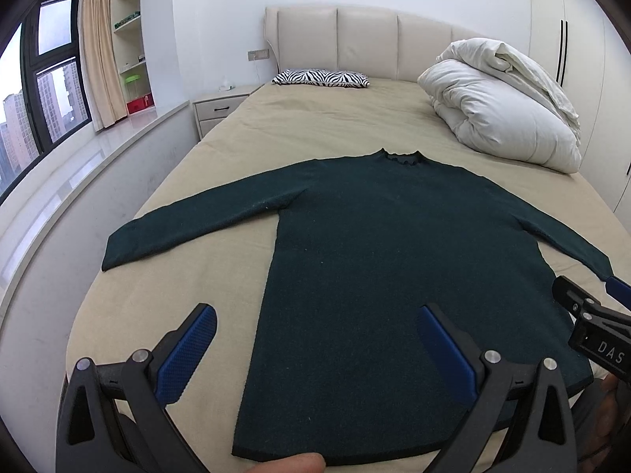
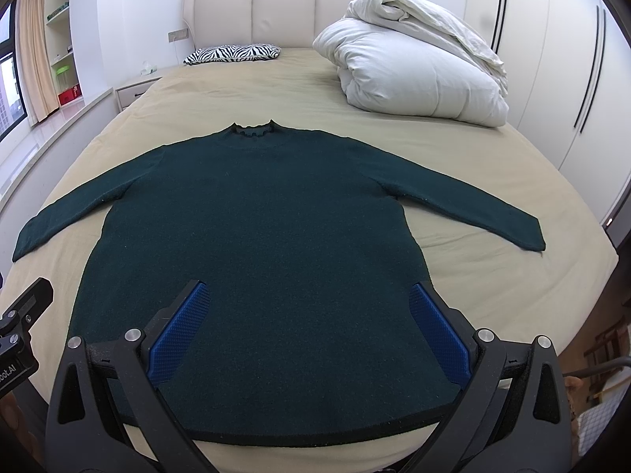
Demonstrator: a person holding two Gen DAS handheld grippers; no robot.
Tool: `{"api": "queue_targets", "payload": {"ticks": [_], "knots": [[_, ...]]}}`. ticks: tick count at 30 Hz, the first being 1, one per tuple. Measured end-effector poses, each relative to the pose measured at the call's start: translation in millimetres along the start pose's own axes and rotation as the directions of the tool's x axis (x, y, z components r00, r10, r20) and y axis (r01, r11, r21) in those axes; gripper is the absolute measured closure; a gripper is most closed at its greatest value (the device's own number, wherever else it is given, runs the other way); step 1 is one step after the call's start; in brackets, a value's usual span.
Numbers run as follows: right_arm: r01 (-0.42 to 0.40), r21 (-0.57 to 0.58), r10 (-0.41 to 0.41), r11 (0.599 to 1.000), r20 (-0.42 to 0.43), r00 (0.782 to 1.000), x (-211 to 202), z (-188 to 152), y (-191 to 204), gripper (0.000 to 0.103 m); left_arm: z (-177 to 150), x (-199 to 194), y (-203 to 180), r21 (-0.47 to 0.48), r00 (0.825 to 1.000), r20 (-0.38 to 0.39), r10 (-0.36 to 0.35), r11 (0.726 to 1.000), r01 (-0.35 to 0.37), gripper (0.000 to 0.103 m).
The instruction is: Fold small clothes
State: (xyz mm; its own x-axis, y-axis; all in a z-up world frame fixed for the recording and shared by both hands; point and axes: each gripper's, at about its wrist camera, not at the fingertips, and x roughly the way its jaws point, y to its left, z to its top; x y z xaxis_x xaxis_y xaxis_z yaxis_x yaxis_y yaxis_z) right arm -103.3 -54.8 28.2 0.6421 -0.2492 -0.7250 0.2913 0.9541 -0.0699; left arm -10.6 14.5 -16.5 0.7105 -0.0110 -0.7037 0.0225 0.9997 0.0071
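Sweater flat on the bed, both grippers wide apart

Sweater (image 2: 256,236) first: dark green, long-sleeved, spread flat on the tan bed (image 2: 493,295), frilly collar pointing toward the headboard (image 2: 252,4), hem nearest the cameras. Both sleeves run out to the sides, angling slightly down toward the foot of the bed.

Over to the left gripper (image 1: 317,349): blue-padded fingers (image 1: 185,358) spread wide, nothing between them, hovering near the hem's left corner, one finger over bare sheet, the other over the cloth. And the right gripper (image 2: 309,329), also spread wide and empty, both fingers hanging over the lower body of the sweater. Whether either touches the fabric, hard to say.

Up the back, a zebra-striped pillow (image 2: 232,53) lies against the headboard, and a white duvet (image 2: 418,59) sits bundled on the right side, well apart from the sweater.
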Motion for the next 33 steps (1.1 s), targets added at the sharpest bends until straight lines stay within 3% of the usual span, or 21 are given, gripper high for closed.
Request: {"api": "queue_targets", "payload": {"ticks": [7,11,15,18,20,22,28,33], "knots": [[-0.007,0.084,0.008,0.996,-0.007,1.0,15.1,1.0,-36.2,0.0,-5.5,12.6,8.7,-0.061,0.996,-0.073,-0.049,0.997,0.044,0.0],[-0.066,0.264,0.067,0.962,0.003,0.998,33.9,0.9,-113.2,0.0,-6.3,26.3,17.5,-0.136,0.984,-0.129,-0.125,0.985,0.107,0.0],[-0.087,0.523,0.082,0.848,0.032,0.996,62.0,-8.2,-226.0,0.0,-4.0,39.5,16.5,-0.177,0.971,-0.174,-0.166,0.975,0.135,0.0],[-0.075,0.71,0.064,0.7,0.042,0.997,90.0,-25.7,-315.4,0.0,-2.6,50.4,10.4,-0.198,0.957,-0.202,-0.207,0.966,0.167,0.0],[-0.075,0.812,0.079,0.579,0.036,0.996,112.0,-41.1,-369.8,0.001,-1.6,60.0,5.3,-0.223,0.944,-0.228,-0.237,0.957,0.187,0.0],[-0.097,0.856,0.1,0.507,0.054,0.994,128.5,-51.1,-407.9,0.004,-0.2,68.1,-0.2,-0.235,0.935,-0.244,-0.257,0.951,0.201,0.0],[-0.103,0.92,0.101,0.379,0.069,0.992,173.1,-69.9,-476.2,0.012,4.6,84.9,-12.8,-0.295,0.906,-0.25,-0.342,0.918,0.265,0.0],[-0.122,0.91,0.086,0.396,0.096,0.992,200.1,-56.7,-487.0,0.018,5.7,105.7,-13.7,-0.328,0.88,-0.308,-0.361,0.909,0.258,0.0]]}}
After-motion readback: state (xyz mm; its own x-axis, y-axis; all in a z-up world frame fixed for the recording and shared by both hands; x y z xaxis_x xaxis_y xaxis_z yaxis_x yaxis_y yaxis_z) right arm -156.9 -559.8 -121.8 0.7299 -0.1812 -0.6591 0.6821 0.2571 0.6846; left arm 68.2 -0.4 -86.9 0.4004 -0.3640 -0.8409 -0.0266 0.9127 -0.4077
